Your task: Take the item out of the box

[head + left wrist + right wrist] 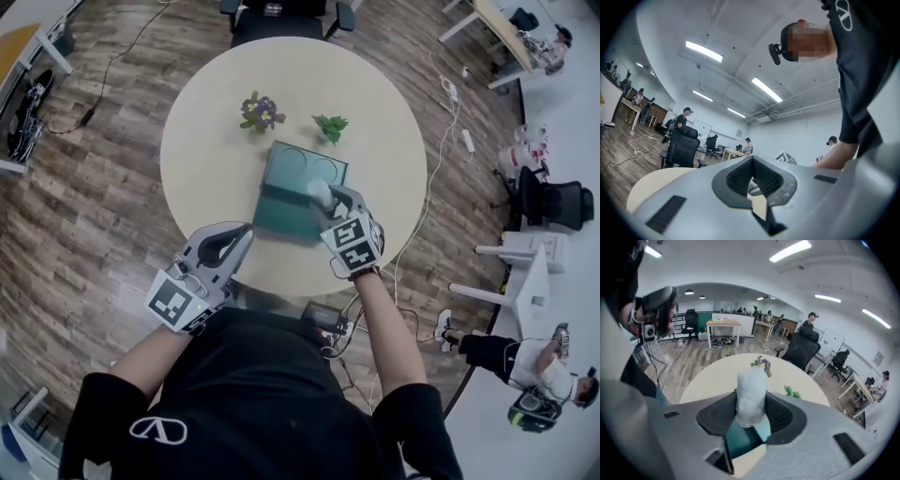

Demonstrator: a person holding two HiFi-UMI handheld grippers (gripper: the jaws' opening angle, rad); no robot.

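Observation:
A dark teal box (286, 208) lies open in the middle of the round table (206, 150), its lid (305, 167) folded back toward the far side. My right gripper (328, 199) hangs over the box's right part, shut on a white, soft-looking roll (321, 193). In the right gripper view the white roll (751, 397) stands upright between the pads of my right gripper (751, 414), with the teal box (745, 439) below it. My left gripper (242, 234) is at the table's near edge, left of the box, its jaws together and empty. The left gripper (751, 176) points across the room.
A small purple flower pot (260, 112) and a green plant (331, 126) stand on the table behind the box. A black office chair (281, 19) is at the far side. Cables lie on the wooden floor to the right (450, 103). Other people and desks are around the room.

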